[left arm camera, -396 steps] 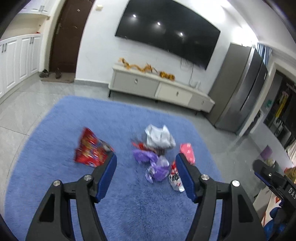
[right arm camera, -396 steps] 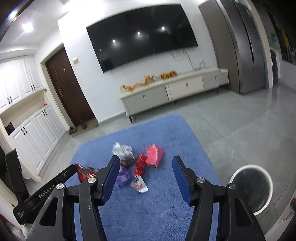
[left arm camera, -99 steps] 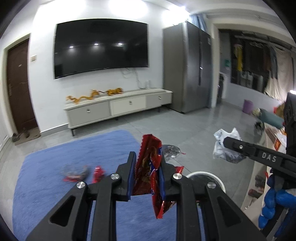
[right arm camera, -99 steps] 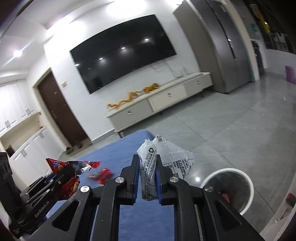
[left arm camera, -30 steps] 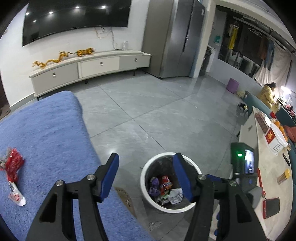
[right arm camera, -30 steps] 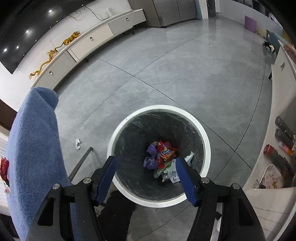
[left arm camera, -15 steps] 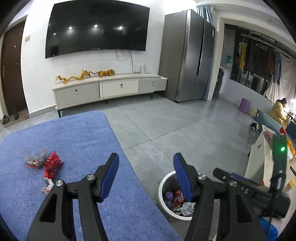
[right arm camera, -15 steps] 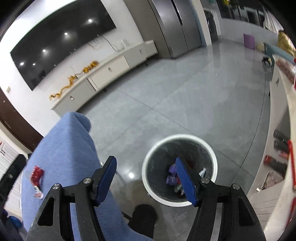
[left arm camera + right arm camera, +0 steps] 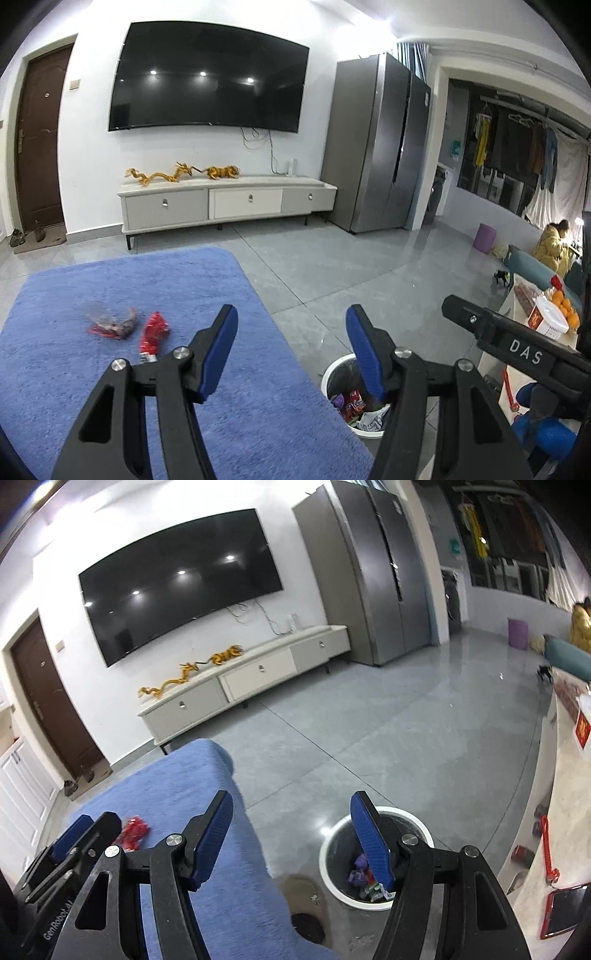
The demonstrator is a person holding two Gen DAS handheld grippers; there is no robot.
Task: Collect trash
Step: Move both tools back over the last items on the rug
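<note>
My left gripper (image 9: pixel 291 328) is open and empty, held above the right edge of the blue rug (image 9: pixel 110 369). Two pieces of trash lie on the rug to its left: a crumpled clear-and-red wrapper (image 9: pixel 110 323) and a red wrapper (image 9: pixel 153 332). The white trash bin (image 9: pixel 338 369) stands on the grey floor just right of the rug, with several wrappers inside. My right gripper (image 9: pixel 291 812) is open and empty, above the gap between the rug (image 9: pixel 166 794) and the bin (image 9: pixel 375 860). The red wrapper (image 9: pixel 135 832) shows at far left, beside the left gripper's fingers (image 9: pixel 70 838).
A white TV cabinet (image 9: pixel 225 206) stands against the far wall under a black TV (image 9: pixel 207 77). A grey fridge (image 9: pixel 380 147) stands at right. A counter with a phone (image 9: pixel 563 910) and bottles runs along the right edge. A dark floor patch (image 9: pixel 306 928) lies near the bin.
Both grippers have tilted up and drawn back from the bin, staying open and empty. The room and the rug's remaining wrappers have come into fuller view.
</note>
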